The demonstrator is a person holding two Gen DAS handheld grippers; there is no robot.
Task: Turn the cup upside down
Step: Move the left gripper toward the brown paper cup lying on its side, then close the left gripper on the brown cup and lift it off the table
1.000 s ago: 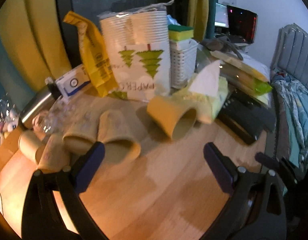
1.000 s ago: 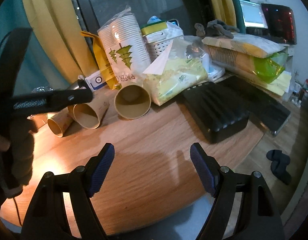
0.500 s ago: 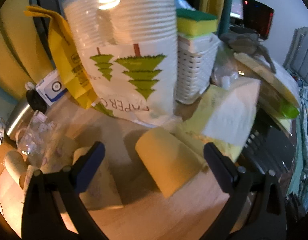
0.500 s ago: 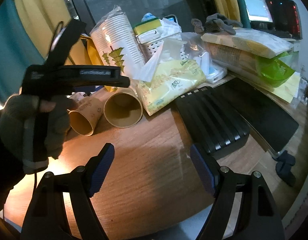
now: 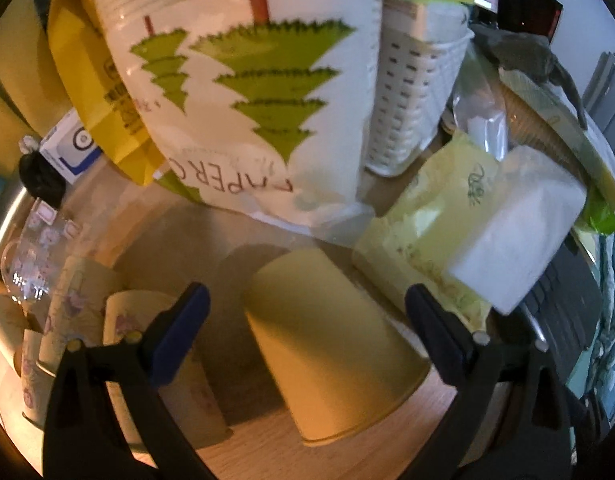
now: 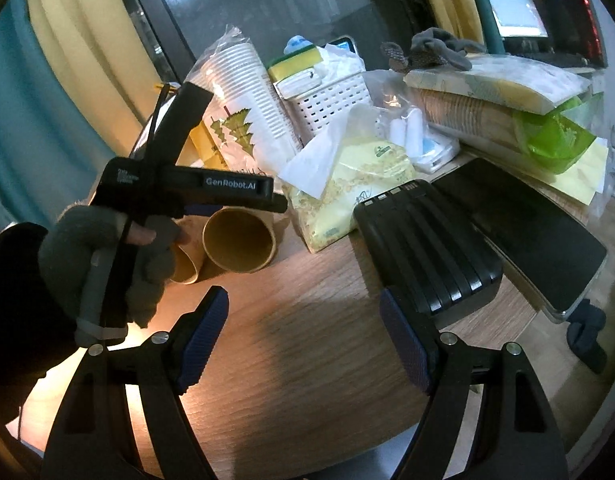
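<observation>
A plain tan paper cup [image 5: 327, 340] lies on its side on the wooden table, mouth toward the camera. It also shows in the right wrist view [image 6: 239, 240]. My left gripper [image 5: 307, 332] is open with its jaws on either side of this cup, not touching it. In the right wrist view the left gripper's body [image 6: 195, 188] hovers just above the cup. My right gripper [image 6: 303, 340] is open and empty over bare table, well short of the cup.
Other paper cups [image 5: 147, 340] lie on their sides to the left, near a glass mug [image 5: 31, 264]. Behind are a bagged stack of paper cups [image 5: 247, 80], a white basket [image 5: 411, 92] and a tissue pack [image 5: 447, 248]. A black power bank [image 6: 423, 248] lies right.
My left gripper has moved forward and down until its open jaws flank the lying cup. The right gripper has stayed open and shifted only slightly.
</observation>
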